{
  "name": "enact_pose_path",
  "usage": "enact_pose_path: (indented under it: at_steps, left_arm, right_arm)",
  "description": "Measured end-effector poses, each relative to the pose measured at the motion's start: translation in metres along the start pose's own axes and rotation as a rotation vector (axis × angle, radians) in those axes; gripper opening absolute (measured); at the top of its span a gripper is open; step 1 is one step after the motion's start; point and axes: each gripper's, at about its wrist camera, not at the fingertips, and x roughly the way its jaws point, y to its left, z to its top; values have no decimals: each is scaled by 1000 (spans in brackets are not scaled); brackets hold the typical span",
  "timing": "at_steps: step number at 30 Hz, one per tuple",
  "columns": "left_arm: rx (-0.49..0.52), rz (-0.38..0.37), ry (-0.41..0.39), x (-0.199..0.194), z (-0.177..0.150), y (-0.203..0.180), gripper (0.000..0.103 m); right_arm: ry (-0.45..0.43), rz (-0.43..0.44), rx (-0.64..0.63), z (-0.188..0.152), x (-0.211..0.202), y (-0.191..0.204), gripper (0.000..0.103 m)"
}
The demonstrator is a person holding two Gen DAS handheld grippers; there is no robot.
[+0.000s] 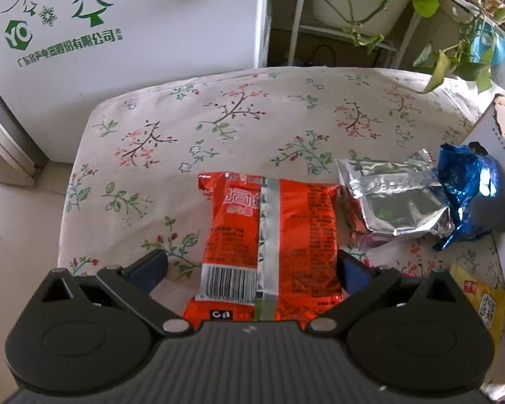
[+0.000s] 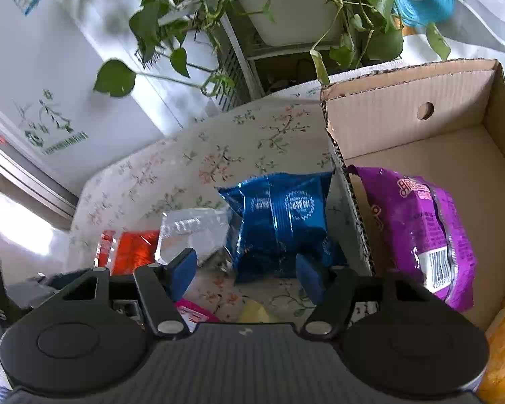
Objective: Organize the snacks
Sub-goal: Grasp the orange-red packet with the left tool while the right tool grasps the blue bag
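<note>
Left gripper (image 1: pixel 250 271) spread wide, its pads either side of the near end of the orange packet (image 1: pixel 269 245); right pad seems at the packet's edge, left pad well apart. Not yet clamped, likely lining up for a pick. Packet lies seam-up on the floral cloth (image 1: pixel 219 118).

Right gripper (image 2: pixel 245 269) also wide, holding nothing, aimed at the blue packet (image 2: pixel 282 225), which leans against the cardboard box (image 2: pixel 404 114) wall, just outside it. Whether its pads touch the packet cannot be told. A purple packet (image 2: pixel 421 222) already lies inside the box, so the box reads as the collecting place. A silver packet (image 1: pixel 394 198) sits between orange and blue; a yellow packet (image 1: pixel 484 299) lies nearer, to the right.
</note>
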Motion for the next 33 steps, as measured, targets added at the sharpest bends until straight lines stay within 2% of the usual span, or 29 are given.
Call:
enact_pose_path:
  at_steps: [2, 4, 10, 15, 18, 21, 23, 26, 28, 33]
  left_arm:
    - [-13, 9, 7, 0, 1, 3, 102]
    - [-33, 22, 11, 0, 2, 8, 102]
    - [-21, 26, 2, -1, -1, 9, 102]
    - [-19, 25, 7, -2, -1, 12, 102]
    - [-22, 25, 10, -2, -1, 13, 102]
    - [-24, 29, 11, -1, 0, 13, 103]
    - [-25, 32, 13, -1, 0, 12, 103]
    - [-28, 36, 14, -1, 0, 12, 103]
    - [-30, 38, 10, -1, -1, 11, 103]
    - [-34, 38, 4, -2, -2, 12, 103]
  right_arm:
    - [-42, -12, -35, 4, -5, 3, 76]
    - [-86, -60, -65, 5, -6, 6, 83]
    - [-78, -64, -115, 2, 12, 14, 84]
    - [-50, 37, -139, -2, 19, 22, 86]
    - [7, 174, -110, -2, 18, 25, 84]
    - [-49, 98, -140, 1, 12, 29, 83]
    - [-73, 53, -114, 4, 11, 25, 83]
    - [-83, 11, -63, 6, 12, 18, 85]
    - [-96, -14, -57, 5, 12, 14, 90]
    - [-101, -78, -52, 5, 29, 17, 92]
